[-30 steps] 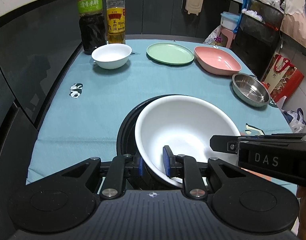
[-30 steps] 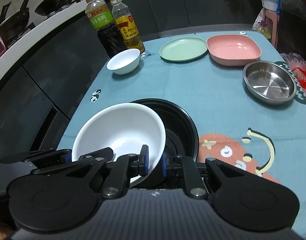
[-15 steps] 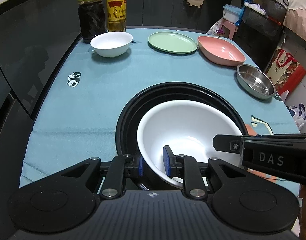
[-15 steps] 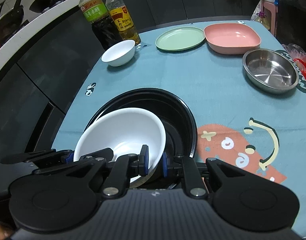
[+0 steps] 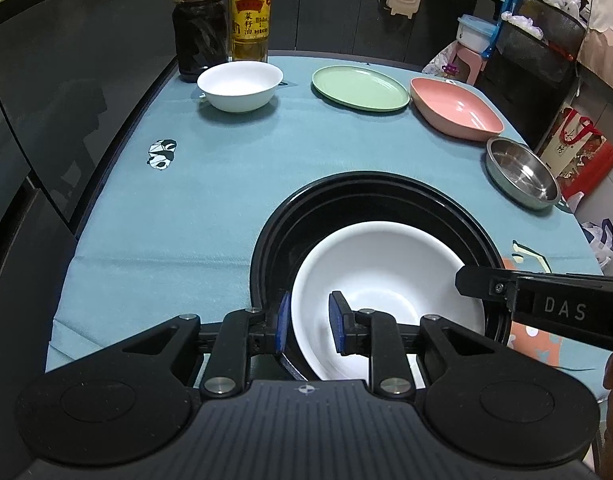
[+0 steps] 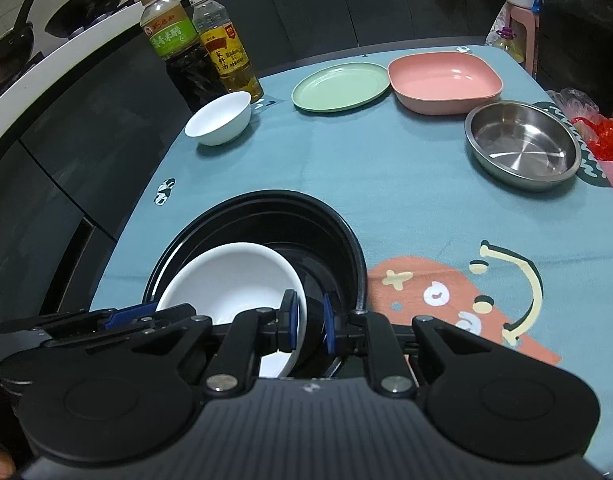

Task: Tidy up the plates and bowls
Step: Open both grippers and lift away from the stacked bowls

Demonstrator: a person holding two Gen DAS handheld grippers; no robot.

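Note:
A large white bowl (image 5: 386, 276) sits inside a big black bowl (image 5: 370, 200) near the table's front edge; both show in the right wrist view, white bowl (image 6: 230, 280) and black bowl (image 6: 274, 220). My left gripper (image 5: 308, 320) straddles the white bowl's near-left rim with its jaws parted. My right gripper (image 6: 308, 318) straddles its right rim, jaws also slightly apart. Farther back stand a small white bowl (image 5: 240, 86), a green plate (image 5: 360, 88), a pink square dish (image 5: 454, 108) and a steel bowl (image 5: 522, 174).
Two bottles, dark vinegar (image 5: 198, 20) and yellow oil (image 5: 250, 12), stand at the table's back left behind the small white bowl. A teal tablecloth (image 5: 186, 208) covers the table. Bags and a stool stand beyond the right edge.
The white bowl has come down from tilted above the black bowl to resting inside it. Both grippers' jaws have widened off its rim.

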